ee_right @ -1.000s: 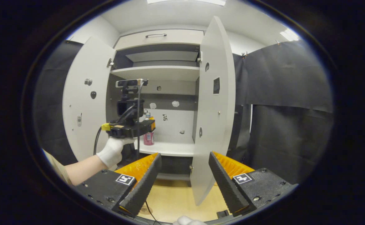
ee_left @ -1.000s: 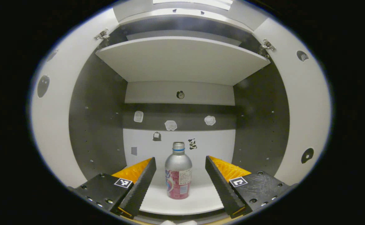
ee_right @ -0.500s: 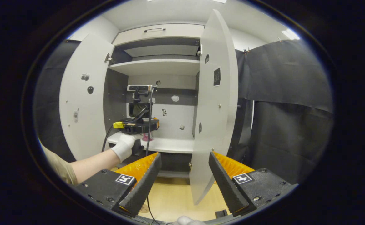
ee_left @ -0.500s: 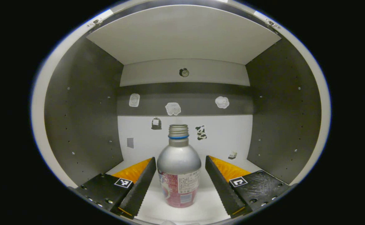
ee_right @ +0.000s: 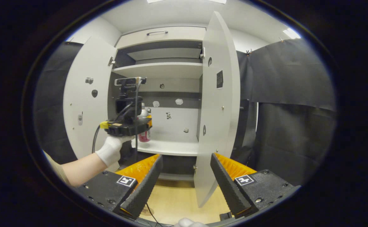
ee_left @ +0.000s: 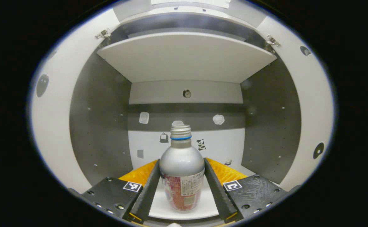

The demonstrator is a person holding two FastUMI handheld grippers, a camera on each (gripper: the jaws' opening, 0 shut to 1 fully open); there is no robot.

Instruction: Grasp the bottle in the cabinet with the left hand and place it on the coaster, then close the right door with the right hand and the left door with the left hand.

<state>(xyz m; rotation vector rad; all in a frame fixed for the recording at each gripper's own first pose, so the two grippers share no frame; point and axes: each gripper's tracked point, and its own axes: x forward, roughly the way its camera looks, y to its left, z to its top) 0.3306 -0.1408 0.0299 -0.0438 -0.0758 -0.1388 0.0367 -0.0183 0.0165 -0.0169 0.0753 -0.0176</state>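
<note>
Silver bottle (ee_left: pixel 181 171), base partly hidden, clamped between left tongs (ee_left: pixel 182 189).

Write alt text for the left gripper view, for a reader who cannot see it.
The left tongs are closed on a silver metal bottle with a red label, one finger pressed to each side of it, above the white lower shelf of an open cabinet. Behind it are small stickers on the back wall, and a white upper shelf spans overhead.
</note>
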